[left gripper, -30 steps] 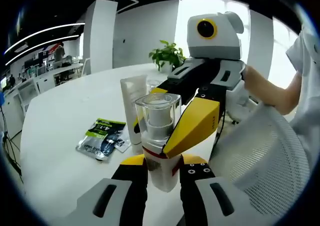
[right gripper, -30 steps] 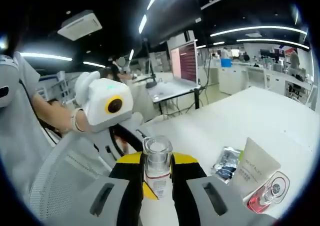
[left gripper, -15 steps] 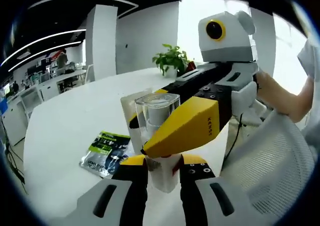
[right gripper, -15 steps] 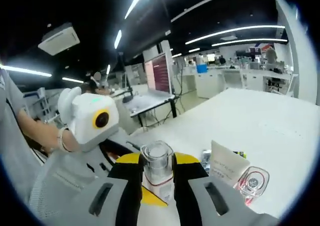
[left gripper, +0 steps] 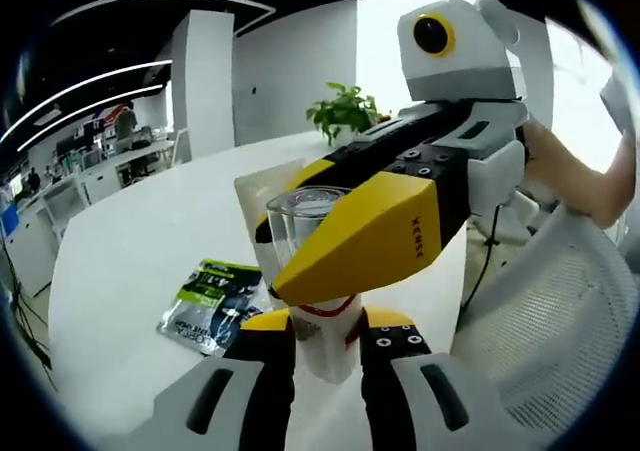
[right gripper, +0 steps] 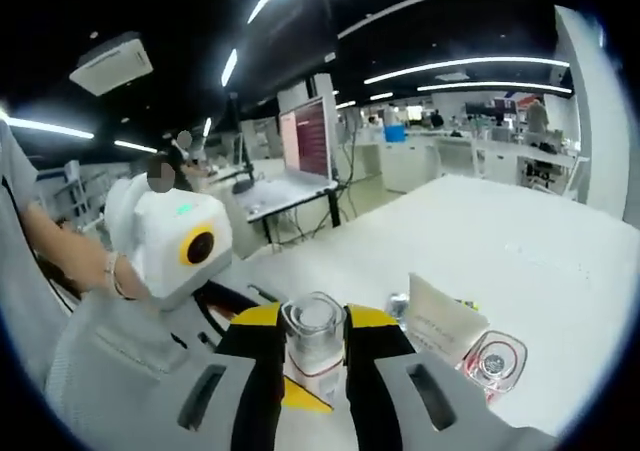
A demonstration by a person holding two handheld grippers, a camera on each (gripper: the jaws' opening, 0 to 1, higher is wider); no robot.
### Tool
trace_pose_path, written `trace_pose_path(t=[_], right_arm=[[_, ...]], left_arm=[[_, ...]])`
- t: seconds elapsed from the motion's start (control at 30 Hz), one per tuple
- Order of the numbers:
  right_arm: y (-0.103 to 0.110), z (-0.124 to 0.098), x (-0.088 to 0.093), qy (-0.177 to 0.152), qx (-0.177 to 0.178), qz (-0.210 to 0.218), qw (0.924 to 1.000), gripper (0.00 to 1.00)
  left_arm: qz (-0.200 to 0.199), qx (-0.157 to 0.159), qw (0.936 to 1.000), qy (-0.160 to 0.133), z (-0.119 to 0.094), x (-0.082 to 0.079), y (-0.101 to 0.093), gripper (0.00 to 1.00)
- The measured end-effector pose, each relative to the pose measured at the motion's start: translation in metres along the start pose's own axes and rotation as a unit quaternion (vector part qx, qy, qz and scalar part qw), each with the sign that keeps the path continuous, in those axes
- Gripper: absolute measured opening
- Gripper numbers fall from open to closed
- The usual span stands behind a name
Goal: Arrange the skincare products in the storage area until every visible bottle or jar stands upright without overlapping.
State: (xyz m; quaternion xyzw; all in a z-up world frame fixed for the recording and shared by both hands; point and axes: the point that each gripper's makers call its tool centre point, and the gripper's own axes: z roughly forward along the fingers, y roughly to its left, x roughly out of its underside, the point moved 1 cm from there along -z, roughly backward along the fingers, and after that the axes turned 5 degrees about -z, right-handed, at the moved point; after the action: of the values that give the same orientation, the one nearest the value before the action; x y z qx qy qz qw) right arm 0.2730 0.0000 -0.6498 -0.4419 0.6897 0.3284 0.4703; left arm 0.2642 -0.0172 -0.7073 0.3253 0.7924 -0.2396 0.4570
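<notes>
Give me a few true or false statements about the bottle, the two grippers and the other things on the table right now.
1. Both grippers hold the same bottle. True: the left gripper clamps its body and the right gripper closes on it too.
2. The bottle lies flat on the table. False: it is held upright off the table.
3. A white tube stands beside a clear pink-tinted jar. True.
4. The sachet stands on edge. False: it lies flat on the table.
5. The bottle has a black cap. False: the cap is clear.
</notes>
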Motion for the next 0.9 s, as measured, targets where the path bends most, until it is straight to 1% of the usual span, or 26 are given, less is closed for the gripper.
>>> trace_pose_path(t=[0.07, 0.13, 0.27, 0.3, 0.37, 0.43, 0.47, 0.5, 0.57, 0.6, 0.67, 0.73, 0.8, 0.9], right_arm=[[0.000, 0.001, 0.002, 0.002, -0.002, 0.001, 1.0000, 0.21], [0.000, 0.003, 0.005, 0.006, -0.005, 0.005, 1.0000, 0.21], [-0.001, 0.004, 0.010, 0.014, -0.006, 0.013, 0.9998, 0.21], [-0.001, 0.005, 0.011, 0.017, -0.006, 0.013, 0.9998, 0.21], [0.000, 0.007, 0.015, 0.025, -0.007, 0.005, 0.9996, 0.21], [0.002, 0.008, 0.015, 0.025, -0.012, -0.005, 0.9996, 0.21], [0.003, 0.008, 0.015, 0.025, -0.015, -0.008, 0.9995, 0.21], [0.004, 0.009, 0.016, 0.027, -0.019, -0.011, 0.9994, 0.21], [0.009, 0.010, 0.020, 0.034, -0.026, -0.026, 0.9987, 0.21], [0.008, 0.011, 0.021, 0.038, -0.026, -0.030, 0.9985, 0.21], [0.009, 0.012, 0.024, 0.042, -0.032, -0.040, 0.9978, 0.21], [0.012, 0.013, 0.024, 0.041, -0.039, -0.039, 0.9976, 0.21], [0.013, 0.014, 0.023, 0.039, -0.042, -0.044, 0.9974, 0.21], [0.014, 0.015, 0.027, 0.043, -0.049, -0.041, 0.9970, 0.21]], left_arm=[[0.001, 0.002, 1.0000, 0.001, 0.001, 0.002, -0.001, 0.22], [0.023, 0.006, 0.9997, 0.006, 0.002, 0.004, -0.003, 0.22], [0.024, 0.015, 0.9996, 0.008, 0.003, 0.007, -0.004, 0.25], [0.028, 0.019, 0.9994, 0.004, 0.002, 0.007, -0.002, 0.26], [0.029, 0.024, 0.9993, 0.003, 0.002, 0.005, -0.003, 0.31], [0.030, 0.038, 0.9988, 0.004, 0.003, 0.007, -0.005, 0.35], [0.025, 0.048, 0.9985, 0.008, 0.003, 0.009, -0.007, 0.35], [0.024, 0.047, 0.9985, 0.012, 0.003, 0.012, -0.003, 0.34], [0.035, 0.049, 0.9980, 0.020, 0.002, 0.015, -0.002, 0.33], [0.033, 0.047, 0.9981, 0.020, 0.002, 0.016, -0.001, 0.33], [0.030, 0.054, 0.9979, 0.020, 0.000, 0.015, -0.002, 0.31], [0.040, 0.054, 0.9977, 0.011, 0.000, 0.011, -0.001, 0.29], [0.035, 0.059, 0.9975, 0.017, -0.001, 0.014, -0.001, 0.27], [0.036, 0.070, 0.9966, 0.024, 0.000, 0.018, -0.005, 0.24]])
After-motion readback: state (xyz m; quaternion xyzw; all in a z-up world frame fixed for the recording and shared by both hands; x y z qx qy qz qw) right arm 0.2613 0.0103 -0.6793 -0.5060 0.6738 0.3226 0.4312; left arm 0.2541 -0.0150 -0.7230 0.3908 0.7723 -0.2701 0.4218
